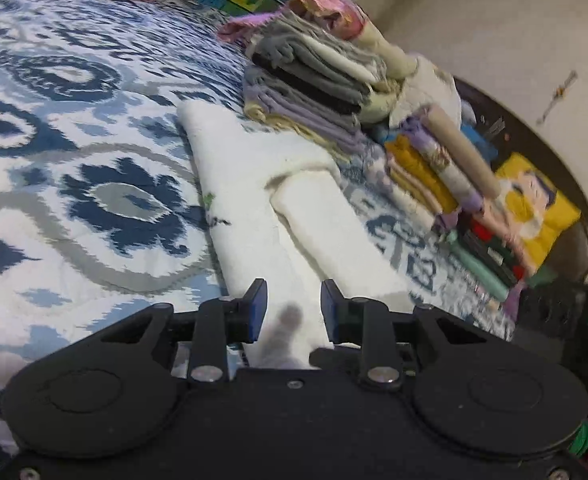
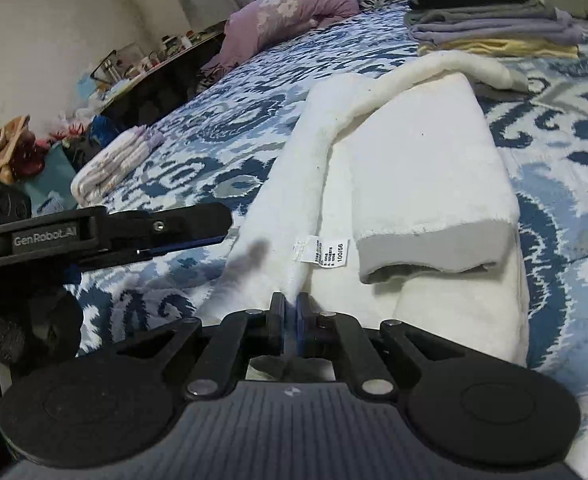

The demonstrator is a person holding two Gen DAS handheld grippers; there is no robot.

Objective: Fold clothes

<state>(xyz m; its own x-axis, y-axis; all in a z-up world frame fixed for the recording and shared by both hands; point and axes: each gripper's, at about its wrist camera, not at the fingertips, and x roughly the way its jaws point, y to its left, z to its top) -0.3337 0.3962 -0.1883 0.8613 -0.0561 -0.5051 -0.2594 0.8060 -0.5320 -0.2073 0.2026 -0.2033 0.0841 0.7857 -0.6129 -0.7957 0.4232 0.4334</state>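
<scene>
Pinching white garment [image 2: 414, 168], right fingers [image 2: 277, 320] closed; left fingers [image 1: 255, 308] apart.

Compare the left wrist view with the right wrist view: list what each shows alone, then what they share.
Left wrist only: a row of folded clothes along the bed's edge, a yellow printed item, and the left hand-held gripper open over the white garment.

Right wrist only: the garment's label reading 100/56, a purple pillow, a cluttered low table, and the right hand-held gripper shut on the garment's edge.

Both: the white garment, the blue patterned bedspread and the grey and lavender folded stack.
</scene>
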